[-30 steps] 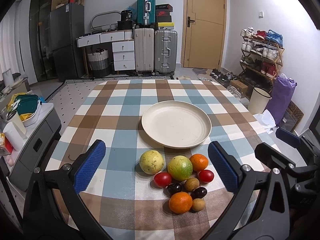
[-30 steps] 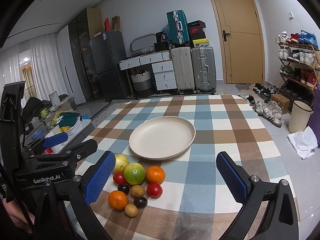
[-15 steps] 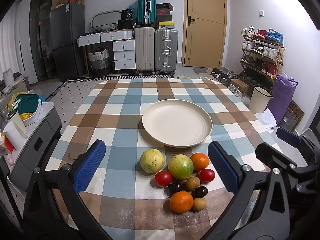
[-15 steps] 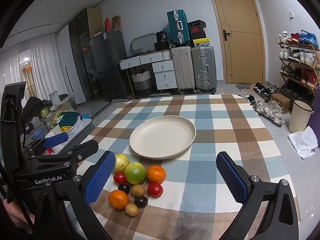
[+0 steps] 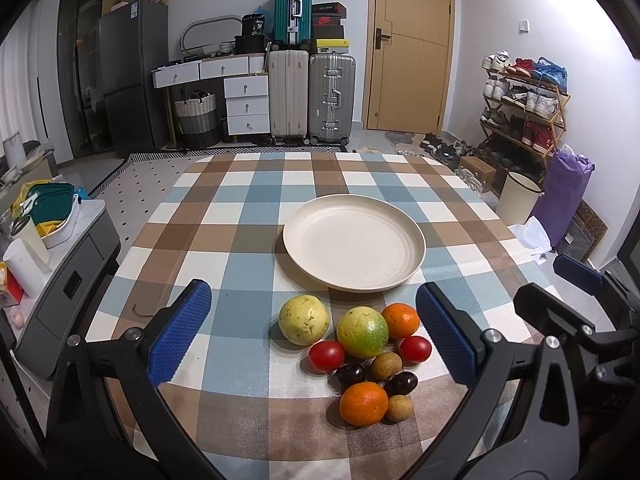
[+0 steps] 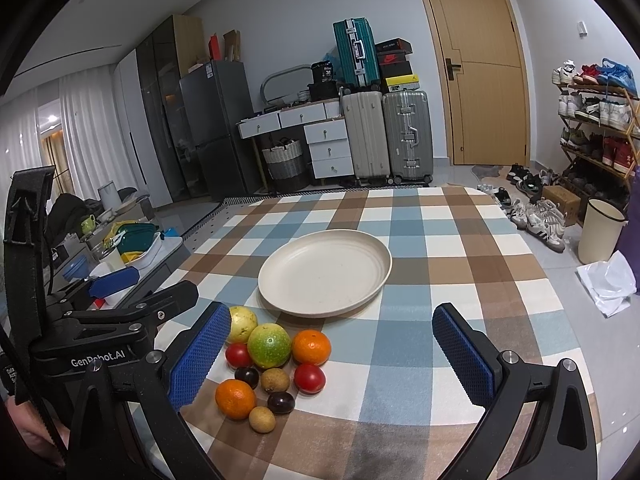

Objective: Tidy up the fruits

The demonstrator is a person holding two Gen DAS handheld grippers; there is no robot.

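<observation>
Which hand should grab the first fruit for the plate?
Probably the left. The left gripper is open with the fruit pile between its fingers. The right gripper, also open, sits further right, fruits by its left finger. The plate holds nothing.

One plate (image 5: 304, 216); two oranges (image 5: 363, 403); two tomatoes (image 5: 326, 356); two plums (image 5: 349, 376); two longans (image 5: 386, 365); two guavas (image 5: 304, 319).

Both cams sit low at the near edge of the checked-cloth desk (image 5: 248, 240), facing the far wall. Left one looks straight over the fruit; right one sits further right, angled slightly left. Both share the round cream plate (image 5: 354, 242) (image 6: 324, 267) and fruit pile.
</observation>
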